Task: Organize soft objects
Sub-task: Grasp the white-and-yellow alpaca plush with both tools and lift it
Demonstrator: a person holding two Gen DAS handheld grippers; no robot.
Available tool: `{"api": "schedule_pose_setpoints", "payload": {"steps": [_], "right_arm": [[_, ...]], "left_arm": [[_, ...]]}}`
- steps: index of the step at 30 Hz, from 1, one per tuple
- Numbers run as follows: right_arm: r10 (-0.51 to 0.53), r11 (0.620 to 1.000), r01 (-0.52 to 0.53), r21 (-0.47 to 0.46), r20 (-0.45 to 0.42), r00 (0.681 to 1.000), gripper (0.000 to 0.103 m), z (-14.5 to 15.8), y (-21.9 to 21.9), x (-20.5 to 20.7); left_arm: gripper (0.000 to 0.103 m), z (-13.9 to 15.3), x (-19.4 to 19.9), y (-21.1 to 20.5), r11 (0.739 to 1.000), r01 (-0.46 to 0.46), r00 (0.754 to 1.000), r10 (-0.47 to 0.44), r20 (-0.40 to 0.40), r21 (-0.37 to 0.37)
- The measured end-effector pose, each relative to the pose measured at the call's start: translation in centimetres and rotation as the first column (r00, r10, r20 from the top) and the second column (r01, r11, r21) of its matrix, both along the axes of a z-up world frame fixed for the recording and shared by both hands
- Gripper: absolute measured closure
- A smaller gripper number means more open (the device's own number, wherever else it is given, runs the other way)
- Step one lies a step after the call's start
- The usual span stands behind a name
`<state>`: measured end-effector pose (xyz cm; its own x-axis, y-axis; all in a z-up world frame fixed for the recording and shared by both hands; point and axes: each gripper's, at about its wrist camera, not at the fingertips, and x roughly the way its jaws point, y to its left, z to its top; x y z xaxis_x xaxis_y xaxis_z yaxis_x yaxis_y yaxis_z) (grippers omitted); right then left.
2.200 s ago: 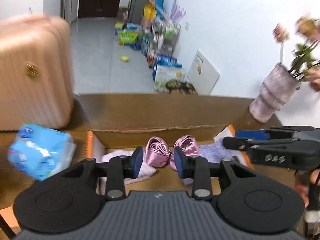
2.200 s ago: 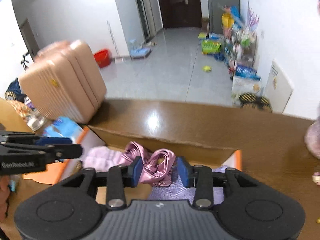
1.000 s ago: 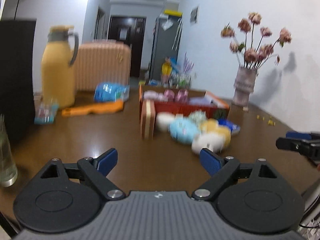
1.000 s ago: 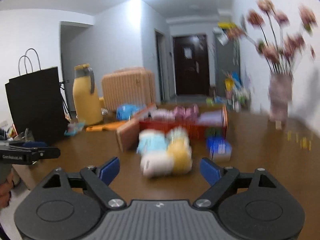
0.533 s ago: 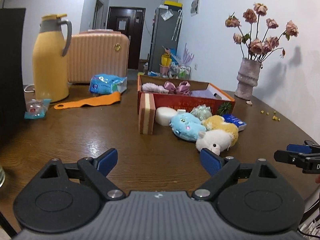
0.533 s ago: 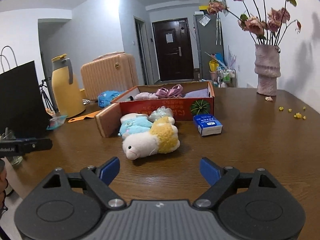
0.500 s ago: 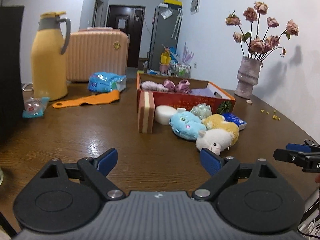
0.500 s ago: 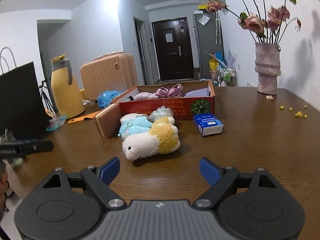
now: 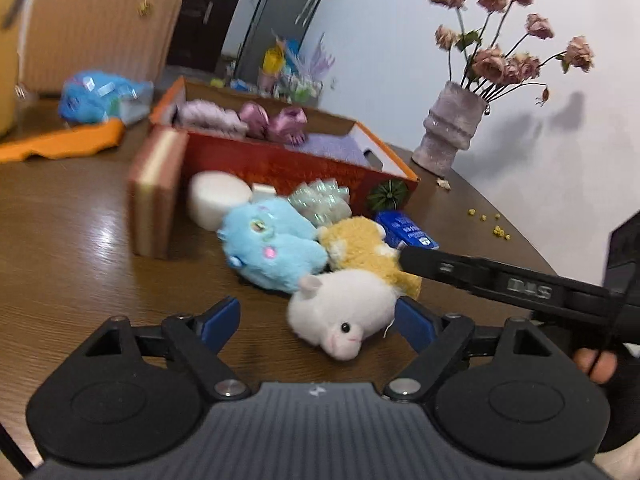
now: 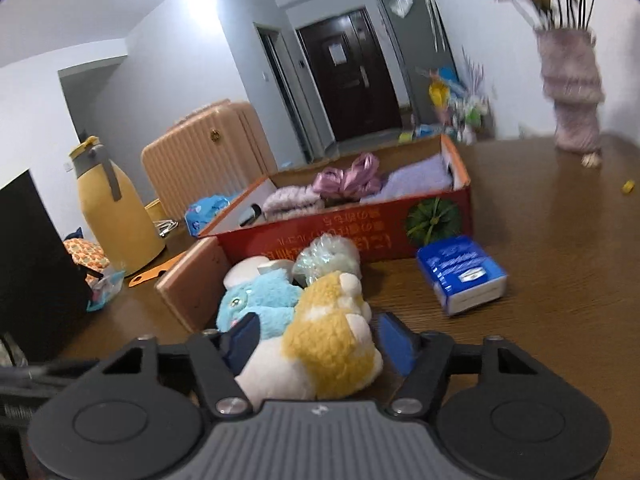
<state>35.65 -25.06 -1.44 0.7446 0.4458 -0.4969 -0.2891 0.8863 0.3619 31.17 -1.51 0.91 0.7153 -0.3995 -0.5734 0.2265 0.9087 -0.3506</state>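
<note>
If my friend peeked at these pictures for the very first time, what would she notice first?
Probably the white and yellow plush toy lying on the brown table, right between the open fingers of the right tool. Snuggled against it is a fluffy blue plush toy. Behind them stands a red box with purple soft things inside, and a vase of dried pink roses stands off to the right.

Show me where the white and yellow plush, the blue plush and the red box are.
white and yellow plush point(image 10: 320, 356), right wrist view, on its yellow back.
blue plush point(image 9: 276, 246), left wrist view, on its body.
red box point(image 10: 320, 236), right wrist view, on its printed front wall.
</note>
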Motion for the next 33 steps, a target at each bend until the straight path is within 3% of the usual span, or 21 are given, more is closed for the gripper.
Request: {"api": "schedule_pose_setpoints", "payload": {"steps": [4,8,11,13,16,19,22,26,30,33], "right_arm": [[0.014,0.998,-0.011,0.054,-0.049,0.999,0.058,-1.7,0.0,1.4],[0.014,0.998,-0.011,0.059,-0.051,0.999,0.060,-1.7,-0.3,0.2],[0.031,0.999,-0.030,0.029,-0.055,0.998,0.060,-1.4,-0.3,-2.8],[0.077,0.997,-0.075,0.033,-0.072,0.994,0.061,-1.4,-0.3,-5.3],[0.232,0.971,-0.225,0.080,-0.096,0.968,0.062,-1.3,0.9,-8.9],[0.362,0.927,-0.355,0.120,-0.043,0.931,0.069,-0.4,2.2,-11.7],[0.316,0.943,-0.314,0.109,0.000,0.949,0.067,0.8,1.3,-12.3],[0.190,0.979,-0.188,0.081,-0.029,0.981,0.064,0.4,-0.1,-11.3],[0.185,0.977,-0.177,0.116,-0.063,0.981,0.056,-0.8,0.5,-11.1],[0.195,0.972,-0.180,0.149,-0.093,0.976,0.056,-1.5,1.2,-11.0]], "left_arm": [[0.059,-1.2,1.7,-0.2,0.994,0.045,0.997,-0.050,-0.055,-0.098],[0.064,-1.6,1.4,0.4,0.990,0.038,0.996,-0.048,-0.074,-0.132],[0.064,-1.3,0.0,1.0,0.985,0.062,0.993,-0.077,-0.089,-0.160],[0.063,-1.2,-1.6,1.7,0.989,0.057,0.995,-0.067,-0.070,-0.135],[0.063,-0.8,-3.2,3.0,0.996,-0.043,0.998,0.040,-0.053,-0.073],[0.062,0.1,-4.4,4.8,0.988,-0.124,0.992,0.123,-0.022,-0.087],[0.058,1.2,-5.4,5.7,0.986,-0.144,0.989,0.145,0.009,-0.083],[0.045,1.2,-6.9,5.4,0.991,-0.105,0.994,0.105,-0.001,-0.085],[0.043,0.0,-7.6,4.9,0.988,-0.052,0.997,0.042,-0.071,-0.145],[0.044,-0.7,-8.0,4.8,0.985,-0.037,0.995,0.020,-0.100,-0.170]]}}
